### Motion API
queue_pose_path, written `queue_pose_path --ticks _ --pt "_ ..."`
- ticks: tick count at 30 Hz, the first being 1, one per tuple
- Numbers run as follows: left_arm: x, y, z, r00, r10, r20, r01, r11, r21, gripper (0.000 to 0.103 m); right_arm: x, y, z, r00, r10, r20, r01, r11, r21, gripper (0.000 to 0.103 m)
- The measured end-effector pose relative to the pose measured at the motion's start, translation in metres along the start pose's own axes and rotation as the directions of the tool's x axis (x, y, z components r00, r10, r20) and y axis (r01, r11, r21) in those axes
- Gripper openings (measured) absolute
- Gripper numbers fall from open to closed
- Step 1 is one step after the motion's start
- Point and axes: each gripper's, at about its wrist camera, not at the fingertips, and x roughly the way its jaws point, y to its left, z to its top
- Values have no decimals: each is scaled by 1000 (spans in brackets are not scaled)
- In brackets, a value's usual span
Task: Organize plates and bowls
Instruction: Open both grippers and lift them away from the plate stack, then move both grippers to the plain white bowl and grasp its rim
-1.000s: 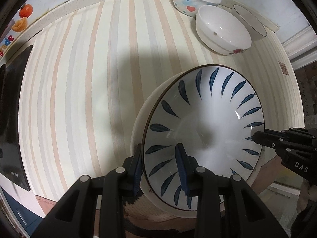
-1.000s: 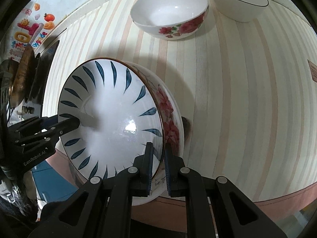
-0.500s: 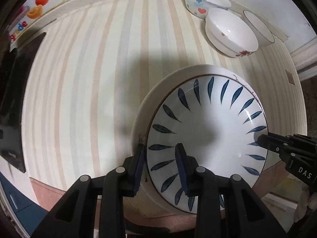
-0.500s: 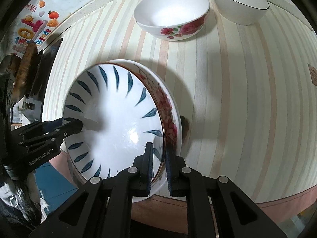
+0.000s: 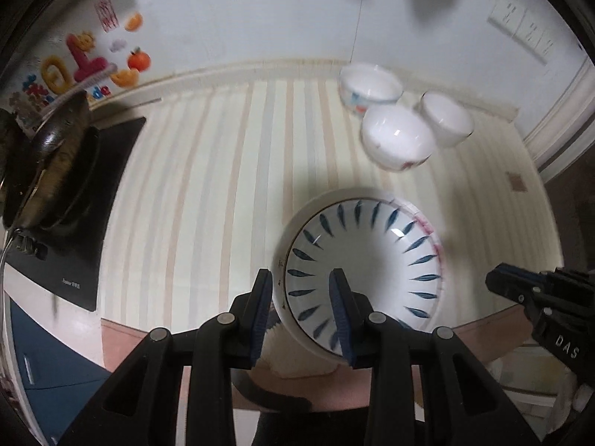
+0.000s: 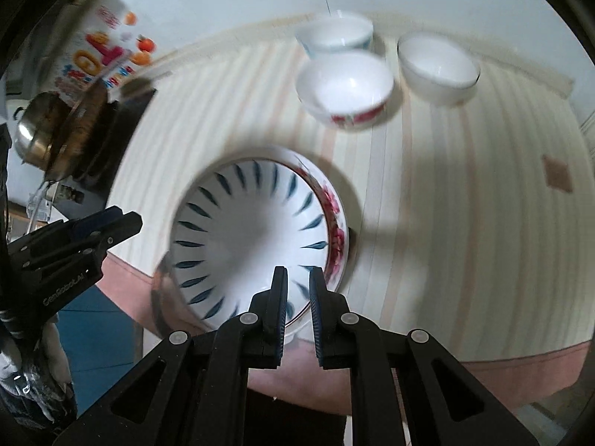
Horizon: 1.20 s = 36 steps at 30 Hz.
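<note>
A blue-leaf bowl [image 5: 366, 264] sits nested inside a larger red-flower bowl [image 5: 431, 228] near the table's front edge; both also show in the right wrist view, the blue-leaf bowl [image 6: 245, 238] and the flower bowl [image 6: 334, 230]. My left gripper [image 5: 300, 308] is open, drawn back above the stack's near left rim. My right gripper [image 6: 298, 306] is open with a narrow gap, raised off the stack's near right rim. Neither holds anything. Three small white bowls stand at the back: a patterned one [image 5: 370, 87], a red-flower one [image 5: 396, 141] and a plain one [image 5: 446, 117].
The striped tablecloth [image 5: 208, 193] covers the table. A black cooktop [image 5: 78, 200] with a dark pan [image 5: 48, 156] is at the left. A wall with stickers [image 5: 81, 63] is behind. The table's front edge [image 6: 520, 342] is close.
Both grippers have let go of the stacked bowls, opened and pulled back and upward. The stack now rests on the table near the front edge.
</note>
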Motion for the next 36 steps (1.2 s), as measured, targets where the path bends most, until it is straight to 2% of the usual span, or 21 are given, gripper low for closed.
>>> queue_pose_path --ticks 6,11,20,26,27,28,29,31,36 --pt "-55 2 -12 997 -37 60 38 999 -12 29 -67 27 -28 993 -14 113 15 1000 -6 15" --pt "-91 6 -30 994 -63 86 62 998 14 29 -103 51 -52 990 -23 143 21 1000 20 15" --pt "-120 7 -61 989 -126 75 121 990 65 29 -148 83 -93 979 -65 194 58 997 41 15" --pt "-114 3 -63 989 -136 60 132 990 57 31 -155 82 -107 979 -42 200 25 996 87 16" --pt "-111 2 -60 989 -138 54 135 989 52 32 -154 79 -106 980 -33 196 13 995 101 17" --pt "-107 -1 -56 989 -137 54 134 990 48 32 -153 74 -104 981 -23 193 1 993 114 24" --pt "-101 -4 -49 991 -123 57 121 992 48 32 -151 69 -100 981 -17 193 -8 992 125 32" --pt "-87 -8 -34 991 -119 55 116 992 44 32 -146 58 -89 981 -12 195 -17 990 143 39" --pt "-33 -18 18 992 -127 4 127 992 -5 33 -114 17 -38 985 -4 175 -26 985 168 44"
